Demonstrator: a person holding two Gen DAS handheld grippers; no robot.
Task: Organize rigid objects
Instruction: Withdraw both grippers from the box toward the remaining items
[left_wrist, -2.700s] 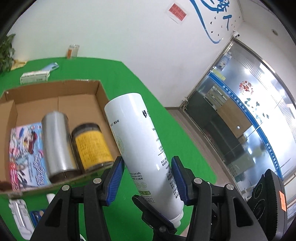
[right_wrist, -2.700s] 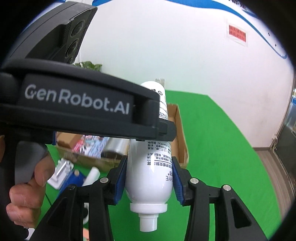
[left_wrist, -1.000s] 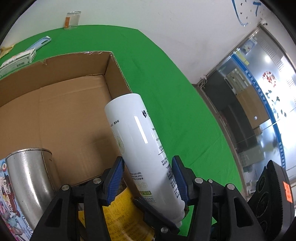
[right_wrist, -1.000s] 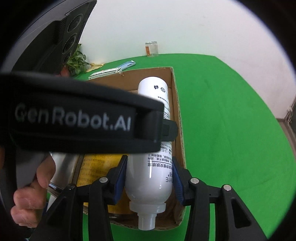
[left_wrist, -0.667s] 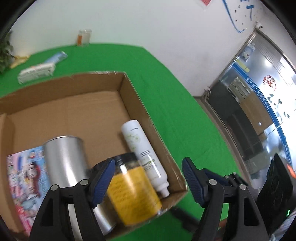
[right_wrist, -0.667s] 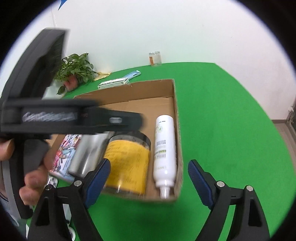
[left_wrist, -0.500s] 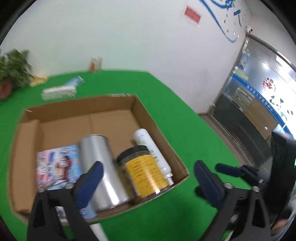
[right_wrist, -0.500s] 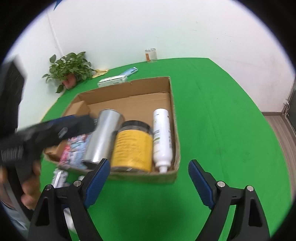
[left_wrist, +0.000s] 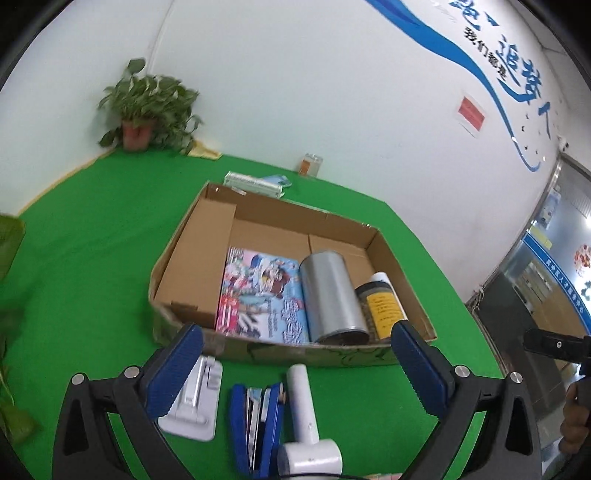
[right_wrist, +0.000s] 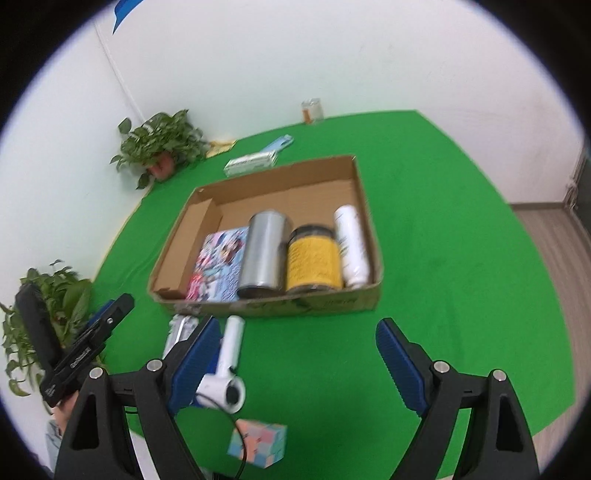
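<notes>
Both tongs are released and hold nothing: the left tongs (left_wrist: 295, 363) and right tongs (right_wrist: 293, 356) hover over the bench (right_wrist: 443, 258), short of the cardboard box (right_wrist: 371, 301).

Objects not yet boxed lie between the tongs and the box's near wall:
- White handheld device (left_wrist: 304, 417): directly ahead of the left tongs, cord attached. Probably light, smooth and slippery. Grasp the cylindrical handle crosswise, clear of the cord.
- Blue pencil case (left_wrist: 255, 424): just left of the device. Probably stiff; grasp across its narrow width.
- White flat stand (left_wrist: 194, 402): beneath the left finger. Low profile, so difficult to pinch.
- Pastel cube (right_wrist: 258, 445): nearest the right tongs. Rigid; grip on opposite flat faces.
</notes>
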